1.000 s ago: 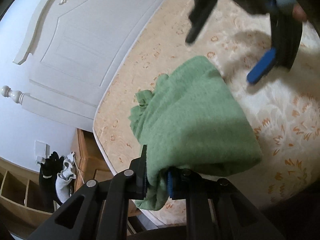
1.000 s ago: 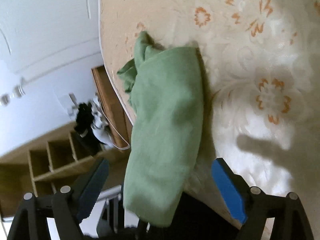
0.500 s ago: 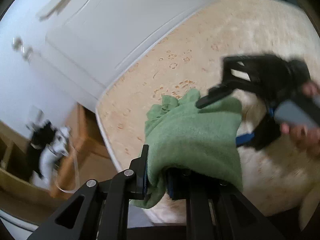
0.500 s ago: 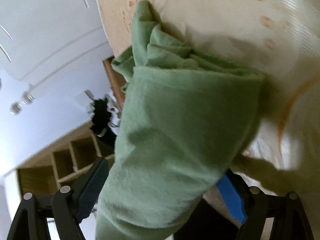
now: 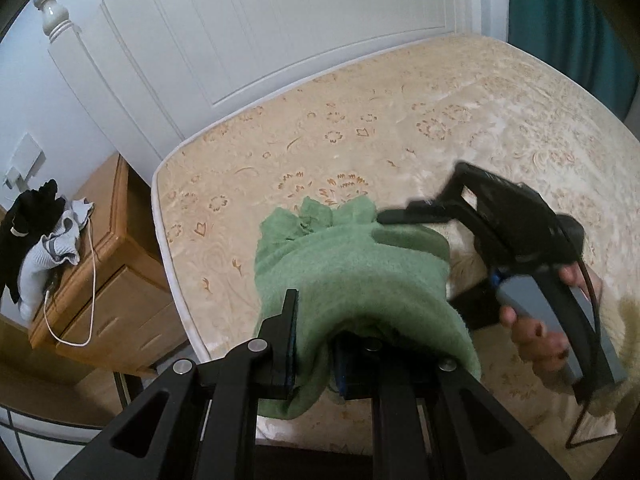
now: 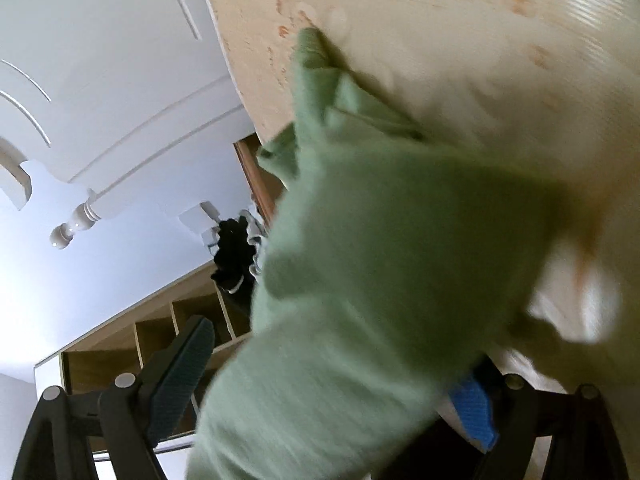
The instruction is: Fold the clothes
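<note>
We see the left gripper (image 5: 316,344) clenched on the near edge of a green garment (image 5: 360,280); the cloth is pinched between its two fingers (image 5: 289,320) and bulges forward beyond them as a loose folded roll, its crumpled far end lying on the mattress (image 5: 400,128) ahead of the fingertips. A short flap hangs below the left gripper's fingers, off the mattress edge. The right gripper (image 5: 472,248) comes in from the right side of the left fingers, held by a hand (image 5: 536,336) on its grey handle; one dark finger lies along the top of the roll, the other sits lower, beyond the roll's right flank. From the right wrist view the right gripper's jaws are spread wide and opening, the green garment (image 6: 380,260) filling the space between them, with the dark-padded finger (image 6: 188,364) standing clear to one side and the blue-padded finger (image 6: 472,412) low on the other, close against the cloth; this view is blurred, so we cannot tell whether that pad touches. Beyond the left fingers to their left stands a wooden nightstand (image 5: 108,280) carrying bundled dark and pale clothing (image 5: 40,232) and a white cable (image 5: 92,280). A white headboard (image 5: 280,32) rises past the mattress.
</note>
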Tool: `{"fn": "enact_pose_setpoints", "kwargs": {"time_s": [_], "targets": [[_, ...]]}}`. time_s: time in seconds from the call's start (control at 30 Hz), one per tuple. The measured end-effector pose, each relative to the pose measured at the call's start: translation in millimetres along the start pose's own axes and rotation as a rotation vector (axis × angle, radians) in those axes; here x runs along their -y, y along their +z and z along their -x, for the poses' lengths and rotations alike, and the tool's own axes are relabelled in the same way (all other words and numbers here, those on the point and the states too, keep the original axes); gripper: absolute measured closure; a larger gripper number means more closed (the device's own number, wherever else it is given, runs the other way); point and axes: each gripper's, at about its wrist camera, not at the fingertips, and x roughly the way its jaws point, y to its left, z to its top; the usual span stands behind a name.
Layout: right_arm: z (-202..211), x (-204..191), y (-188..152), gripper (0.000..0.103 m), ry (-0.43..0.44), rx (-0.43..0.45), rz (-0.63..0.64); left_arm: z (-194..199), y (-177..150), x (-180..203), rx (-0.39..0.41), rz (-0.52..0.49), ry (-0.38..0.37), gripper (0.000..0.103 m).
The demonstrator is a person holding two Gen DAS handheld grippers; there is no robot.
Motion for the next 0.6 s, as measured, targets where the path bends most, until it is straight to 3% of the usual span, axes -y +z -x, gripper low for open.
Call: {"fn": "enact_pose_setpoints", "kwargs": {"time_s": [0.03, 0.1, 0.13, 0.17, 0.2, 0.27, 0.4, 0.6], "targets": [[-0.9, -1.0, 1.7, 0.013, -0.003, 0.008, -0.004, 0.4, -0.5, 0.9, -0.002, 0.0, -0.002, 0.088], [0.0, -2.9, 4.8, 0.021, -0.031, 0.029, -0.012, 2.3, -3.5, 1.0, 0.0, -0.004, 0.002, 0.088], [2.5, -2.0, 5.9, 0.039, -0.067, 0.046, -0.028, 3.3, -5.1, 0.9, 0.002, -0.007, 0.005, 0.088], [4.8, -0.3, 6.4, 0.063, -0.117, 0.061, -0.048, 3.7, -6.9, 0.4, 0.003, -0.014, 0.009, 0.088], [8.3, 0.3, 6.2, 0.07, -0.191, 0.076, -0.072, 3.5, -8.8, 0.3, 0.0, -0.021, 0.015, 0.088], [13.8, -19.3, -1.7, 0.078, -0.298, 0.104, 0.008, 3.3, -13.6, 0.7, -0.007, -0.033, 0.032, 0.088], [22.0, -90.1, -26.6, 0.081, -0.497, 0.168, 0.287, 14.4, -17.5, -3.3, 0.019, -0.005, 0.012, 0.089], [29.4, -193.3, -55.0, 0.082, -0.568, 0.255, 0.517, 55.6, -2.6, -20.5, 0.135, 0.091, -0.068, 0.089]]}}
